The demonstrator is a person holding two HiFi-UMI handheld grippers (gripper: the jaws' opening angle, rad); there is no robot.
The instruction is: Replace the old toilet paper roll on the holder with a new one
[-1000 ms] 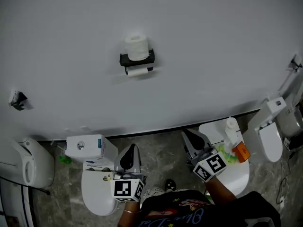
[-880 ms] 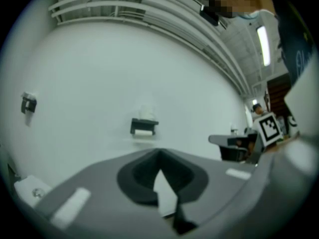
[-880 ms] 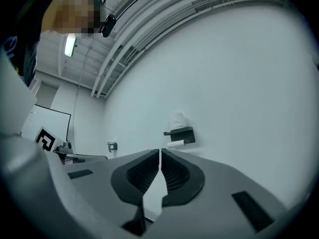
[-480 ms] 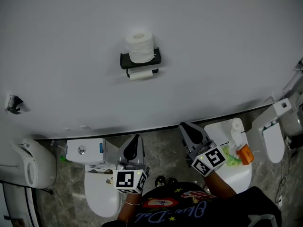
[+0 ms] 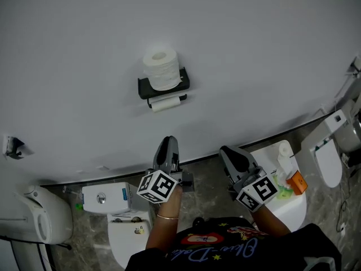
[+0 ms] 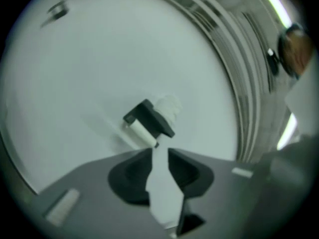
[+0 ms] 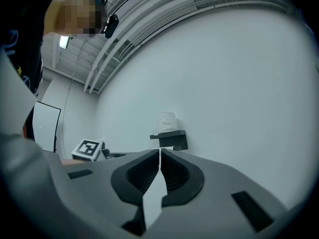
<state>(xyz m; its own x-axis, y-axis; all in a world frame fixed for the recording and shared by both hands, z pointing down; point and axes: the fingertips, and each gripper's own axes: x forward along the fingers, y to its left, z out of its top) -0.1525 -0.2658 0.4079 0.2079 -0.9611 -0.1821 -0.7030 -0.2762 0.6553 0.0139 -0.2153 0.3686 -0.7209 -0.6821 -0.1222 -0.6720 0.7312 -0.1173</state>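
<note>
The black holder (image 5: pixel 148 87) is fixed in the middle of the pale wall (image 5: pixel 271 49), well above its bottom edge. A full toilet paper roll (image 5: pixel 161 69) stands upright on the holder's top shelf and the thin old roll (image 5: pixel 166 102) lies just under it. Both claws point at it from well short: the left gripper (image 5: pixel 168 141) has its jaws opening with nothing between them, and the right gripper (image 5: pixel 227 151) is clenched on nothing.

Black holder (image 5: pixel 145 87) on wall: full roll (image 5: pixel 162 69) on top, thin roll (image 5: pixel 166 103) beneath. Left tool (image 5: pixel 168 143) below holder, jaws opening, empty; right tool (image 5: pixel 230 151) beside it.
</note>
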